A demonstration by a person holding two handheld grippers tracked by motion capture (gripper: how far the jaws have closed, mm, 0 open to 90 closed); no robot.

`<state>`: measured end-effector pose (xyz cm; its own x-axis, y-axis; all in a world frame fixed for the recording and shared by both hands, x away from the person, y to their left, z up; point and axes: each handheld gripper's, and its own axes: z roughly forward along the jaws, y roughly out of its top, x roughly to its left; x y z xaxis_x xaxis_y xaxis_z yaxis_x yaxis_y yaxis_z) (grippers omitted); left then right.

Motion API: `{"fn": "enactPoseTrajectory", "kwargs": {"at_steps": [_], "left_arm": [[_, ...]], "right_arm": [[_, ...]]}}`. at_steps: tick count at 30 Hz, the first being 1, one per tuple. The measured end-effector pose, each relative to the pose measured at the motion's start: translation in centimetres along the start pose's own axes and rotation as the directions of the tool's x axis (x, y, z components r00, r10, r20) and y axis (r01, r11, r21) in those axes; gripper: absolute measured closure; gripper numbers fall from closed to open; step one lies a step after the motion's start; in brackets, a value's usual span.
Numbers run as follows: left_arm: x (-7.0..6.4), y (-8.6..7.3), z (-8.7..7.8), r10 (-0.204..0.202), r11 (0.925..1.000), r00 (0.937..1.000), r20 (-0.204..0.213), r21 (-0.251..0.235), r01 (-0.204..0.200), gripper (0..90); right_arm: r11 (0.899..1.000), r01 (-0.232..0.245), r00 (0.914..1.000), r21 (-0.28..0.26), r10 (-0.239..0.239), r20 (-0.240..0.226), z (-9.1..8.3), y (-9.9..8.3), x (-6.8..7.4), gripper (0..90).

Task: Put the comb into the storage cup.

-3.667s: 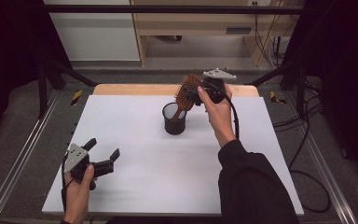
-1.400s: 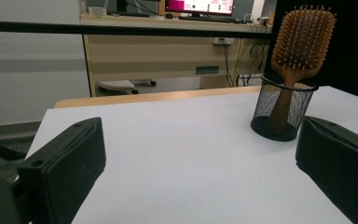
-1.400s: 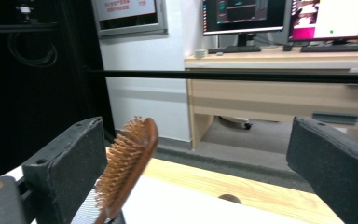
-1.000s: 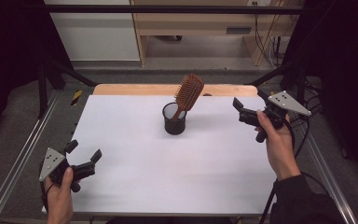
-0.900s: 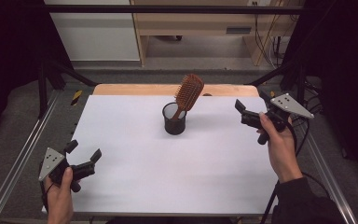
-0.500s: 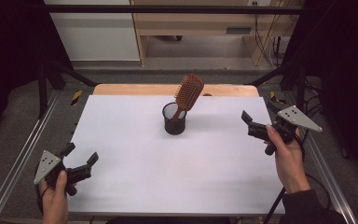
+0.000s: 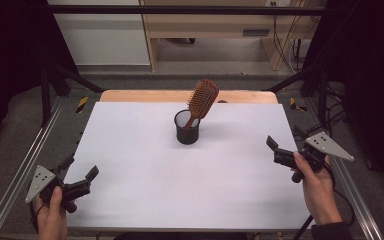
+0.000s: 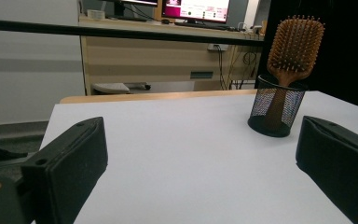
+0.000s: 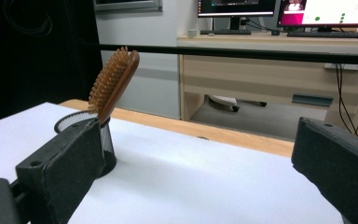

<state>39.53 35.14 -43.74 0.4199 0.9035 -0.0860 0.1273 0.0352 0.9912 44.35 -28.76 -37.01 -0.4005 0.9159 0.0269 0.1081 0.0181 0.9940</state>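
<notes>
A wooden paddle hairbrush (image 7: 203,98) stands handle-down and leaning right in a black mesh cup (image 7: 187,129) at the table's far middle. My left gripper (image 7: 81,167) is open and holds nothing at the near-left corner, far from the cup. My right gripper (image 7: 285,140) is also open with nothing in it, by the right edge of the table. The left gripper view has the hairbrush (image 8: 294,44) and cup (image 8: 277,108) ahead on the right, beyond the open left gripper (image 8: 203,154). In the right gripper view the hairbrush (image 9: 114,84) rises behind the left jaw of the open right gripper (image 9: 196,149), which partly hides the cup (image 9: 70,122).
The white table top (image 7: 145,160) has a wooden strip (image 7: 145,96) along its far edge. Metal rails (image 7: 25,170) run down both sides. A black bar (image 7: 180,9) crosses overhead at the back, with a desk (image 9: 270,70) and monitors beyond.
The right gripper, which earlier was at the brush above the cup, has let go and drawn back to the right edge. The left gripper has drifted toward the near-left corner. Brush and cup stay put.
</notes>
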Motion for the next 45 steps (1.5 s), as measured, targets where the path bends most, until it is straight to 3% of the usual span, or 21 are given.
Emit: {"fn": "enactPoseTrajectory", "kwargs": {"at_steps": [6,16,26,45], "left_arm": [[-0.4,0.2,0.2,0.043,0.999,0.9991,0.002,-0.015,-0.043,2.6],[-1.0,0.0,0.4,0.057,0.9983,0.9981,0.023,-0.014,-0.057,2.6],[-1.1,0.0,0.4,0.05,0.9985,0.9982,0.033,-0.025,-0.049,2.6],[-2.1,0.0,0.8,0.078,0.9967,0.9951,0.062,-0.027,-0.076,2.6]], "right_arm": [[1.0,0.001,1.0,0.01,-0.001,0.005,-0.8,-1.5,0.0,2.4],[1.0,-0.012,0.9999,0.028,0.012,0.01,-1.9,-4.0,0.0,2.6],[0.999,-0.012,0.9998,0.048,0.013,-0.016,-1.7,-6.1,1.0,2.6],[0.996,-0.003,0.9968,0.092,0.011,-0.08,-1.1,-8.2,2.5,2.8]]}}
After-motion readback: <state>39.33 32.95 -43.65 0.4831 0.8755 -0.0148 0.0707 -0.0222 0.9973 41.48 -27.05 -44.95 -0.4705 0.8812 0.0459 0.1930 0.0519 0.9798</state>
